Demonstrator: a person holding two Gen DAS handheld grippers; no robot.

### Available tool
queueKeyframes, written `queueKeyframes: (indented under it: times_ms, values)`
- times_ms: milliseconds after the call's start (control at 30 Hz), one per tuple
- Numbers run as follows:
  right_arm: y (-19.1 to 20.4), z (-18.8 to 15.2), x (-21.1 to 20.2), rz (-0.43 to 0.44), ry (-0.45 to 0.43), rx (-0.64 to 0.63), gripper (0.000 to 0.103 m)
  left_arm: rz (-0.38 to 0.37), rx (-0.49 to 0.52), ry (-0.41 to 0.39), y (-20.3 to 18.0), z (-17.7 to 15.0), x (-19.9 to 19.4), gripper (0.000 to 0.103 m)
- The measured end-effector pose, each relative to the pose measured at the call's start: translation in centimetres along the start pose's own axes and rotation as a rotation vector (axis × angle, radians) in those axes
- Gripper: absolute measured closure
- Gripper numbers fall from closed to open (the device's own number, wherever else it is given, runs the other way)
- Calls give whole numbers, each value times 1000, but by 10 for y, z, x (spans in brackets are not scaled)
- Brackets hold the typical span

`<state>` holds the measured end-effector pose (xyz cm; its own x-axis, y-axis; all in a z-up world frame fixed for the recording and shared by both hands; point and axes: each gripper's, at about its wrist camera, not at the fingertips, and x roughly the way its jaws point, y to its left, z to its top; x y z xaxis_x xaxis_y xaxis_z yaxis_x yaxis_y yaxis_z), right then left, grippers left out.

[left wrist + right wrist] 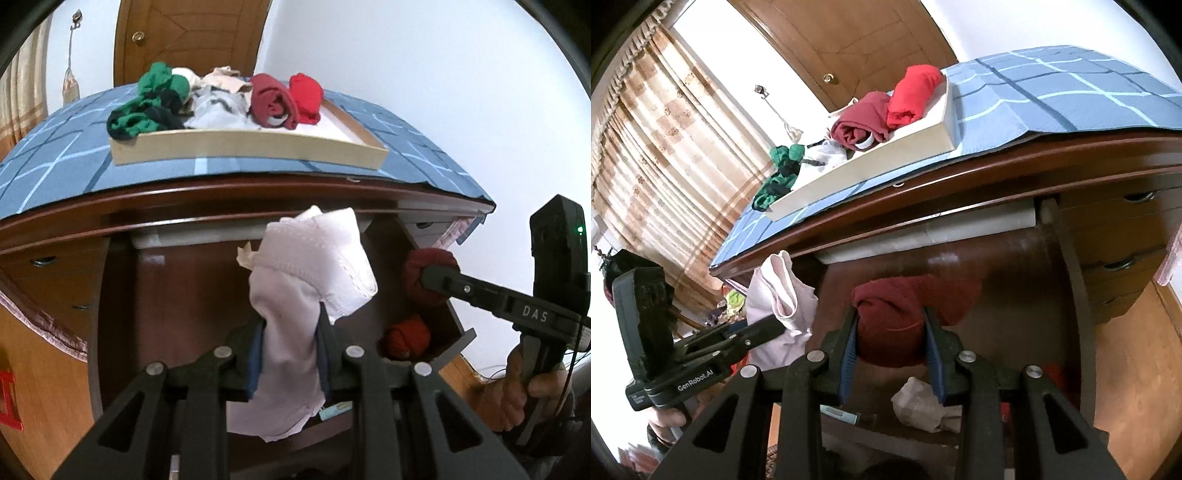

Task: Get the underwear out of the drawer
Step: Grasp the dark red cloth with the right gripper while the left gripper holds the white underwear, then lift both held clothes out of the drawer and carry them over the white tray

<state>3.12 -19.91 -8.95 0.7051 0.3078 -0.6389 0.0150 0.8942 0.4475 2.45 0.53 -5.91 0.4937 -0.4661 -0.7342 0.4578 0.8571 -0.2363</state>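
My left gripper (291, 317) is shut on a pale pink piece of underwear (310, 266), which hangs above the open wooden drawer (177, 295). To its right, my right gripper (424, 276) is shut on a dark red rolled piece (417, 266). In the right wrist view that dark red piece (894, 332) fills the right gripper (891, 314), and the left gripper (777, 325) holds the pink piece (779, 295) at the left. An orange-red roll (406, 338) and a crumpled white piece (919, 406) lie in the drawer (997, 295).
A shallow pale tray (240, 147) stands on the blue checked cloth (55, 162) on the dresser top, with green, white, dark red and bright red garments piled in it. Closed small drawers (1123, 266) flank the open one. A door and curtains stand behind.
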Motion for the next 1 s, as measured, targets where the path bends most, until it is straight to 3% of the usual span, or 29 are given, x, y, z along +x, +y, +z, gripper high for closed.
queueKeyframes:
  times_ms: [567,1000]
  values:
    - [23,4,-39,20,-110,-47,67,45,18,-117,-11,4,-35,80]
    - [37,19,-51,29,-168,-77,67,83,86,-194,-30,22,-52,80]
